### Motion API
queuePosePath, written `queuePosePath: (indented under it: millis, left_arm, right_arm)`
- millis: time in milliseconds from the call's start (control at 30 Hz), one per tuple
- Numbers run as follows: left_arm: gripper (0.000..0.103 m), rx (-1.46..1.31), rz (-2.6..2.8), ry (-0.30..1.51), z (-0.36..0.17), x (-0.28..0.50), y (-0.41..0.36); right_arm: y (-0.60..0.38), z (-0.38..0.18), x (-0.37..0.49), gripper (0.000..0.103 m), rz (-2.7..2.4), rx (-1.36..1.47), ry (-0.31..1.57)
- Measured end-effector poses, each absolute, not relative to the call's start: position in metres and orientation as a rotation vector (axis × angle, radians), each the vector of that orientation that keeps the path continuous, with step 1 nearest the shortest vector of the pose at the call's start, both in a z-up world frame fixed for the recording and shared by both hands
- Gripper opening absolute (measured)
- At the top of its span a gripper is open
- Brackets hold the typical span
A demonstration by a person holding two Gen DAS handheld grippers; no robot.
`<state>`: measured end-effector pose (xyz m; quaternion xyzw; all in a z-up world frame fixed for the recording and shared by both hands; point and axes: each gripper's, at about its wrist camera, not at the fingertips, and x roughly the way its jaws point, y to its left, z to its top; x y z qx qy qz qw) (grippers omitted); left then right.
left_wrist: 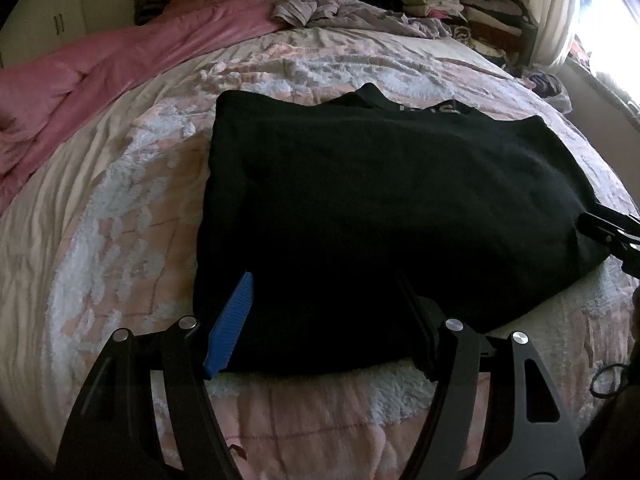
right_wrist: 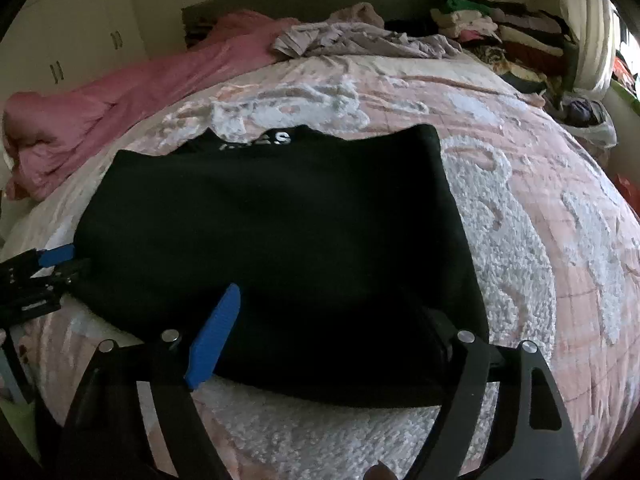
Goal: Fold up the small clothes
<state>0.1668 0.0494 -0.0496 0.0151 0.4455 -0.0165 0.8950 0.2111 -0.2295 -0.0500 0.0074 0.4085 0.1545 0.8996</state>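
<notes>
**Black shirt laid flat on the bed, both tongs spread wide**

In the left wrist view, a black shirt [left_wrist: 360, 208] is seen lying flat on the pink and white blanket [left_wrist: 120, 220], near the front edge of the bed. The left gripper [left_wrist: 324, 316] is held wide apart over the shirt's near left corner, and nothing is pinched. Its blue pad [left_wrist: 230, 326] is seen over the shirt's left edge. The right gripper [left_wrist: 612, 232] is seen at the shirt's right edge. A pink cover [left_wrist: 100, 68] and a clothes pile [left_wrist: 460, 4] are seen far back.

In the right wrist view, white letters are seen at the shirt's [right_wrist: 280, 232] far edge. The right gripper [right_wrist: 332, 320] is spread wide over the near edge, gripping nothing. The left gripper [right_wrist: 48, 268] is seen at the shirt's left edge.
</notes>
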Motion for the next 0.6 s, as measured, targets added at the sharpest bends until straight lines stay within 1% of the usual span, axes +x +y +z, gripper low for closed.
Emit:
queuePosePath:
  millis: [167,433,600]
  left_arm:
    - [0.061,0.027,-0.038,0.918,-0.047,0.166,0.048]
    - [0.061,0.002,-0.042,0.908,-0.039,0.160,0.049]
    - [0.070,0.002,-0.023,0.884,-0.031,0.152,0.053]
  right_arm:
    - [-0.226,-0.043,0.203,0.087,0.332,0.030,0.826]
    - [-0.222,-0.032,0.188,0.087,0.348,0.039,0.800]
    - [-0.218,-0.027,0.180,0.087,0.351,0.035,0.785]
